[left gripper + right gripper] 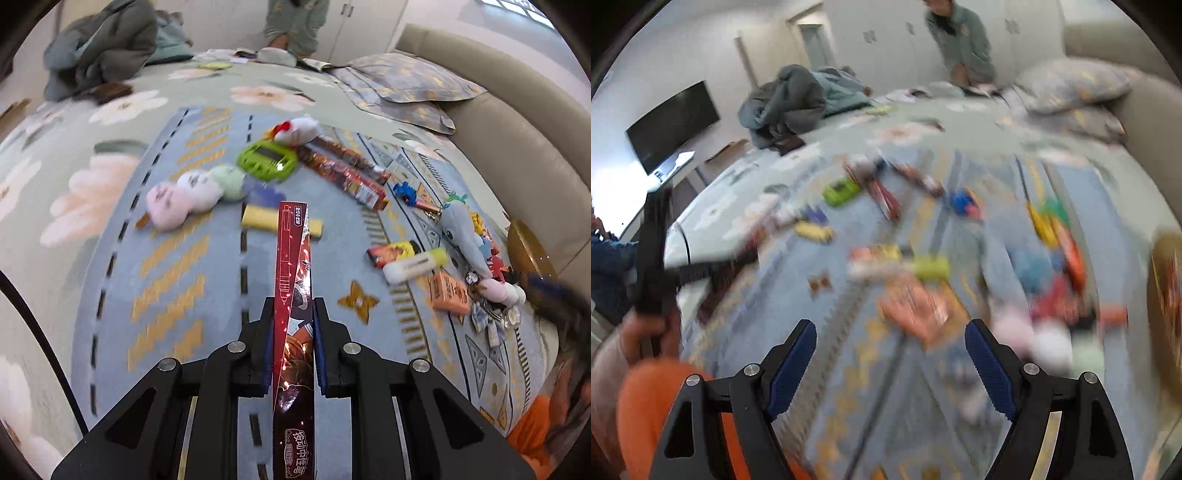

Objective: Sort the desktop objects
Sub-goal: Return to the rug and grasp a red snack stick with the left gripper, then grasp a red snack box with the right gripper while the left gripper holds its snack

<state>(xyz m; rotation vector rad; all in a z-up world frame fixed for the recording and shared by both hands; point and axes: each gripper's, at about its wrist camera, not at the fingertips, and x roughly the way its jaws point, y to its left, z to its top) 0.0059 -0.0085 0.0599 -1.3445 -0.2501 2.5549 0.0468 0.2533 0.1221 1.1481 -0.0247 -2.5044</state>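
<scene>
While our left gripper clamps the red pen box, which juts forward past its fingers above the rug, our right gripper hangs wide apart, a blurred orange box ahead between its fingers.

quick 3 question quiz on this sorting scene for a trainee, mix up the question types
1. True or false: the left gripper is shut on the red pen box.
2. The right gripper is: A) open and empty B) shut on a toy C) holding a marker.
3. Fill in: the green calculator lies beside the white ____ plush.

Key: 1 true; 2 A; 3 chicken.
</scene>
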